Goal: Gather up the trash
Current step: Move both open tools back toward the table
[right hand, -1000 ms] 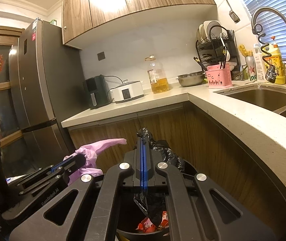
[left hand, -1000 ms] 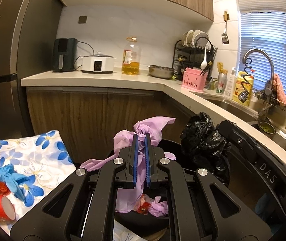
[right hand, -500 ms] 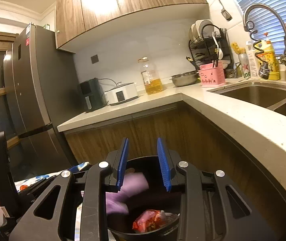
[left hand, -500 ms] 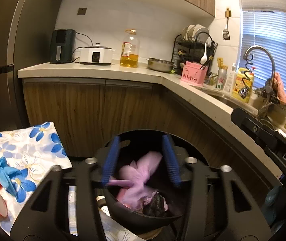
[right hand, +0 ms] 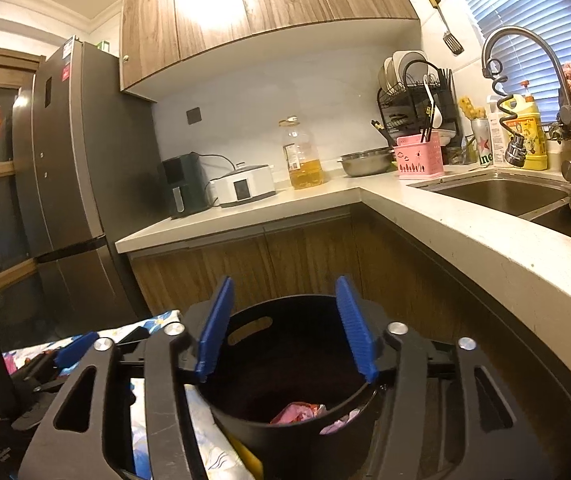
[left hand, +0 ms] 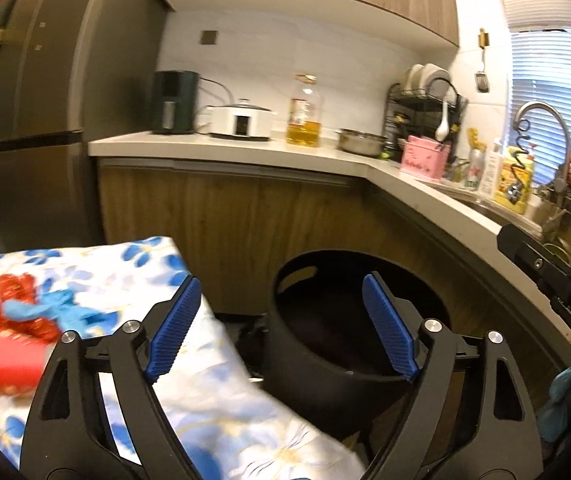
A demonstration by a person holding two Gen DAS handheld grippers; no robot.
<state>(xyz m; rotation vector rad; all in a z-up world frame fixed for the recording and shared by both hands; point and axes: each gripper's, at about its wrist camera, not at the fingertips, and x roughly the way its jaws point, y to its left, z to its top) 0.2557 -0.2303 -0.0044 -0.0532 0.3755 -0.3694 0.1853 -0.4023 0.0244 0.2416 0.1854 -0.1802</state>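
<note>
Left wrist view: left gripper (left hand: 281, 324) had just been opening and stood wide apart with nothing between the blue pads. Round black plastic trash bin (left hand: 349, 344) sat ahead and right of it, below the wooden cabinet fronts; its inside read dark and I couldn't make out the contents from here. Remaining trash lay at the left edge of the white cloth with blue flowers (left hand: 213, 392): a red paper cup (left hand: 13, 364) on its side, touching a crumpled red foil wrapper (left hand: 21, 300) and a light-blue glove-like scrap (left hand: 41, 312). All blurred, so the exact overlap was unclear. Handling guess: the cup was light and thin-walled and would crush, so pinch across the rim or one wall, gently. Foil and blue scrap were soft and nearly weightless; take a bunched fold, not a flat edge. The cloth would drag if caught.

Right wrist view: right gripper (right hand: 285, 328) had also just been opening; it stood apart and empty, directly over the bin's near rim (right hand: 285, 412). Pink-red crumpled wrapper (right hand: 301, 412) and a pale lilac scrap (right hand: 341, 426) lay at the bin bottom, toward the near wall. The left gripper's blue pad (right hand: 75, 348) showed at far left over the cloth (right hand: 161, 318). Bin looked stiff, with a slot handle (right hand: 249, 330) in the far wall if it needed moving.
</note>
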